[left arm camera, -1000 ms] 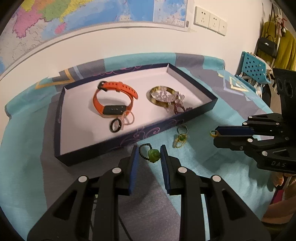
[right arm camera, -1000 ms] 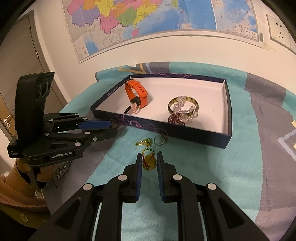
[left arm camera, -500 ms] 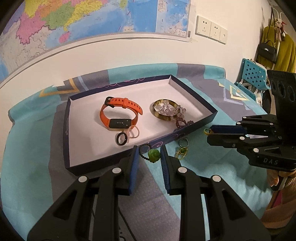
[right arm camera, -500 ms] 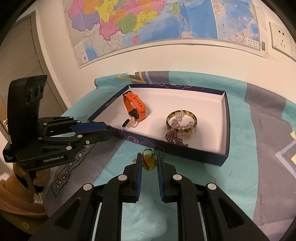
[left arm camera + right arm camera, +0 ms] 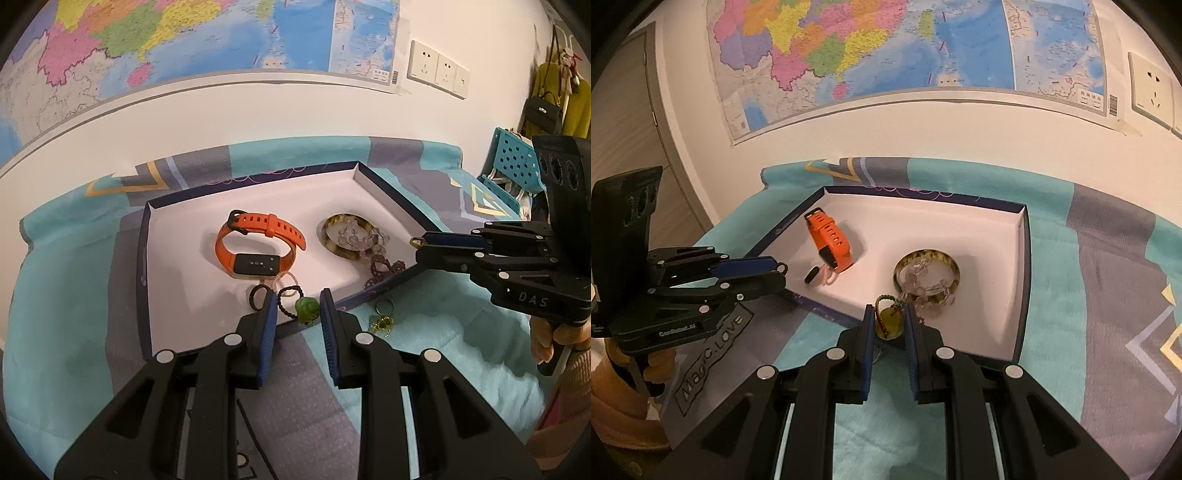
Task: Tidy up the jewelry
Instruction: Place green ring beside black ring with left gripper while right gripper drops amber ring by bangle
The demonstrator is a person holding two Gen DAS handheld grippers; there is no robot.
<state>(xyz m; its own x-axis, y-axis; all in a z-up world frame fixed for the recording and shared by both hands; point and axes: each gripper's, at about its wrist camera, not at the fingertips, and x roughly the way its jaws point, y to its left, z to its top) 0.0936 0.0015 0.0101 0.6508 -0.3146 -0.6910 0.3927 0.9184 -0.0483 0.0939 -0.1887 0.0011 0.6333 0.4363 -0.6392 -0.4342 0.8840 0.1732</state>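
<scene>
My left gripper (image 5: 297,308) is shut on a green bead pendant (image 5: 306,309) with a black cord loop, held over the near edge of the dark blue jewelry box (image 5: 144,273). My right gripper (image 5: 889,320) is shut on a yellow disc pendant (image 5: 887,325) with a braided loop, held above the box's near wall (image 5: 827,314). Inside the box lie an orange watch (image 5: 255,243), a black ring (image 5: 258,295), a gold bangle (image 5: 347,236) with clear beads and a dark beaded chain (image 5: 384,267).
A thin ring (image 5: 384,305) and a gold-green trinket (image 5: 382,325) lie on the teal and grey cloth (image 5: 443,325) just outside the box's near wall. A wall with a map stands behind the table. A blue chair (image 5: 513,166) is at the right.
Both grippers have lifted their pendants off the cloth and moved forward, from in front of the box to over its near edge.
</scene>
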